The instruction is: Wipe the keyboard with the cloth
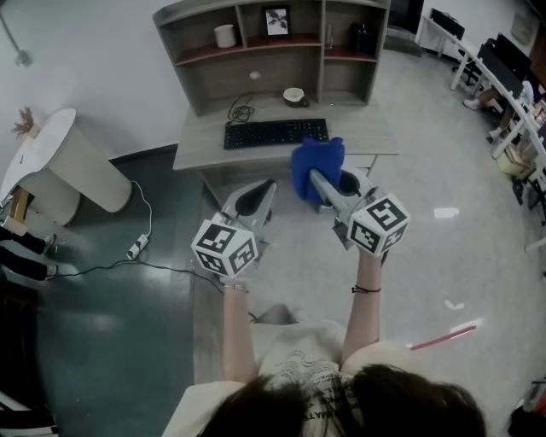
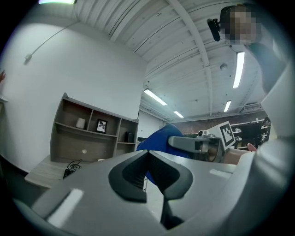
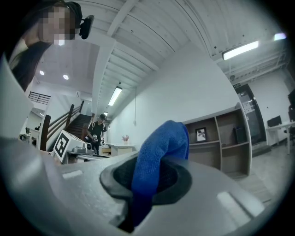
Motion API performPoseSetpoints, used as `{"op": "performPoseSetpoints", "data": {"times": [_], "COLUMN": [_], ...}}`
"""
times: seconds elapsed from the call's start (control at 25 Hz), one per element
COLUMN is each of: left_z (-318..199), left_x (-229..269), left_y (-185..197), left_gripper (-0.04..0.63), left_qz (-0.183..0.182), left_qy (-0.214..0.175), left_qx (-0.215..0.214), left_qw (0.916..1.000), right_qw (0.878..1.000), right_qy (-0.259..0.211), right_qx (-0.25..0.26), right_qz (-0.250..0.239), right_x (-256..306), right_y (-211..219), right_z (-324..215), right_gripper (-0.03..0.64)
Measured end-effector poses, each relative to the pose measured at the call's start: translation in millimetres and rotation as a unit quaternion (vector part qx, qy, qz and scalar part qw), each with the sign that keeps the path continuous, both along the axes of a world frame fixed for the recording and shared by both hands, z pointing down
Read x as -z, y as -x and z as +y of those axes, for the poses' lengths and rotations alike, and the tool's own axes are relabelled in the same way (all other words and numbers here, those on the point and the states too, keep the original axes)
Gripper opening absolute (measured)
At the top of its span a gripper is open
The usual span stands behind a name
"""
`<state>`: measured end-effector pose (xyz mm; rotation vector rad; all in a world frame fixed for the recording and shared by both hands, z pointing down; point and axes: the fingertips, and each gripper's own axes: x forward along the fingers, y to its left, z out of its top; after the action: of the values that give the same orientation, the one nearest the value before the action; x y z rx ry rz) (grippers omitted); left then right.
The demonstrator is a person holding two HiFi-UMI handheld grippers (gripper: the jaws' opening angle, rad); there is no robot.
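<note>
Right tool (image 1: 328, 189) pinched the blue cloth (image 1: 317, 162) by a fold, leaving it loose for wiping, well short of the keyboard (image 1: 275, 132) on the surface (image 1: 363, 136). My left tool (image 1: 256, 199) hovered alongside, pressed together and empty.

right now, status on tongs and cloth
Left tongs shut, empty. Right tongs shut on blue cloth. Keyboard on desk ahead, not yet reached. Nothing in the way.

Ahead of you stands the desk (image 1: 201, 142). At its back sit a bowl (image 1: 295, 96) and a coiled cable (image 1: 241, 109). On its shelves are a white cup (image 1: 224, 35) and a framed picture (image 1: 275, 21). Left of it you have a round white table (image 1: 51, 145).
</note>
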<state>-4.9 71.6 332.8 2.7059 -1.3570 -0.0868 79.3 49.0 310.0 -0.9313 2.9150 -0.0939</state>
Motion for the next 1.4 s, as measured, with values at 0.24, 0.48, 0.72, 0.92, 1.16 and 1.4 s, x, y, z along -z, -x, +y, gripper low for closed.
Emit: {"op": "performPoseSetpoints", "data": {"times": [0.24,0.48,0.72,0.92,1.16,1.4], "left_z": [21.8,4.3,-7.2,-11.0,-16.5,-30.5], "left_x": [1.8,-3.3,-3.4,-0.6,2.3,4.6], "left_y": [-7.1,-7.1,-11.0,-15.6,-18.8,-17.4], "left_gripper": [0.005,0.005,0.005,0.005,0.005,0.005], "left_qz": [0.000,-0.004,-0.004,-0.005,-0.005,-0.009], "left_qy": [0.007,0.008,0.002,-0.003,-0.008,-0.014], "left_qx": [-0.002,-0.019,-0.028,-0.038,-0.047,-0.054], "left_qw": [1.0000,0.9998,0.9996,0.9992,0.9988,0.9984], "right_qw": [1.000,1.000,1.000,0.999,0.999,0.999], "right_qy": [0.010,0.009,0.008,0.003,-0.001,-0.005], "right_qx": [-0.004,-0.016,-0.029,-0.036,-0.045,-0.050], "right_qz": [-0.003,-0.004,-0.001,-0.002,-0.002,-0.002], "right_x": [-1.2,-4.5,-8.6,-7.0,-4.6,-5.0], "right_y": [-7.7,-8.0,-14.9,-13.8,-18.7,-20.3], "right_z": [22.9,8.1,0.4,-2.5,-4.9,-16.6], "right_gripper": [0.060,0.058,0.058,0.060,0.058,0.060]}}
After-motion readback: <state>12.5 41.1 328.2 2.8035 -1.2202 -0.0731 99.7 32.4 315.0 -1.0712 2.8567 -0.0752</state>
